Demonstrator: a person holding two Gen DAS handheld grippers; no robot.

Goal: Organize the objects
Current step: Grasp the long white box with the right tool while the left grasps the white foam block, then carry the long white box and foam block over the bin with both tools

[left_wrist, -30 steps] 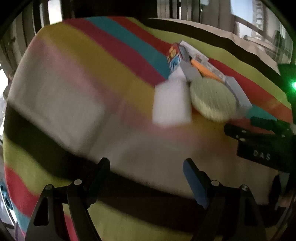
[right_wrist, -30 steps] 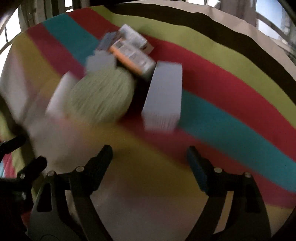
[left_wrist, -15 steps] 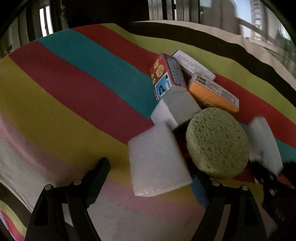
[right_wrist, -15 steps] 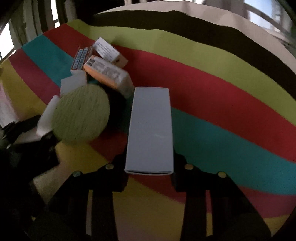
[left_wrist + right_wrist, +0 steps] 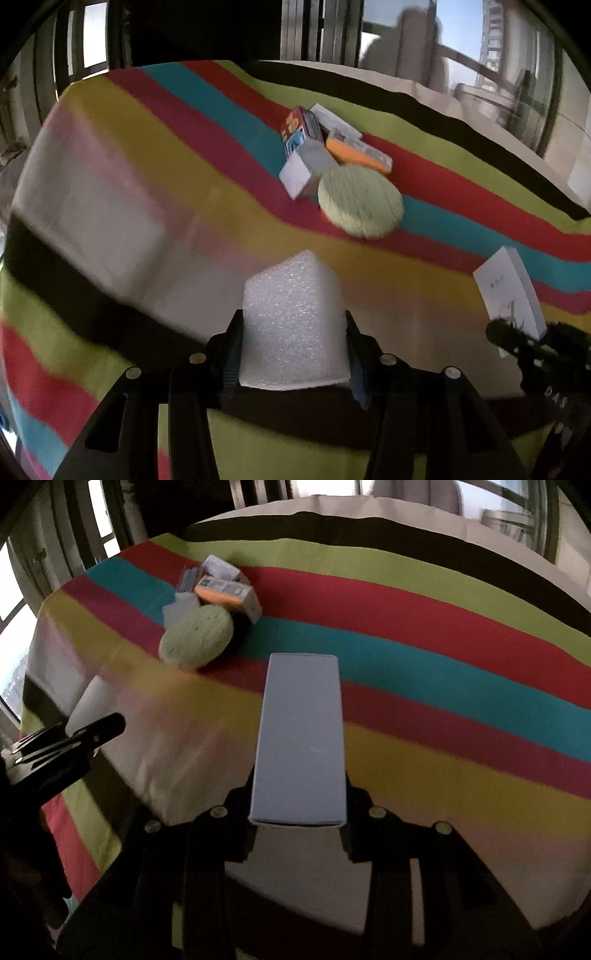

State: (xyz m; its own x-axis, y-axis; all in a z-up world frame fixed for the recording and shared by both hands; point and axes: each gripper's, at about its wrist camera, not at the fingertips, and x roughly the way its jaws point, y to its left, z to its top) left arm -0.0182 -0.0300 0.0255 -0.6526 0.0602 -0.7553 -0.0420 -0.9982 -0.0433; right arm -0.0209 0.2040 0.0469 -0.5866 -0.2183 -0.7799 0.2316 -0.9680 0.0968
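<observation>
Grainy white foam block (image 5: 293, 325), smooth matt cardboard box (image 5: 300, 738), porous round sponge (image 5: 360, 201), striped cloth (image 5: 184, 155).

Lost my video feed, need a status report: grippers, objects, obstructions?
Left gripper closing on white foam block. Right gripper shut on long white box. Round green sponge, small boxes piled on striped cloth. Nothing obstructing.

Left wrist view: fisheye, looking forward and steeply down along its own fingers at lower centre, close above the striped cloth (image 5: 155, 155); windows fill the upper frame. Right wrist view: same steep, close downward aim. Both views share the round green sponge (image 5: 360, 201) (image 5: 197, 637) and the box pile; it lies upper centre-right in the left view, upper left in the right.
</observation>
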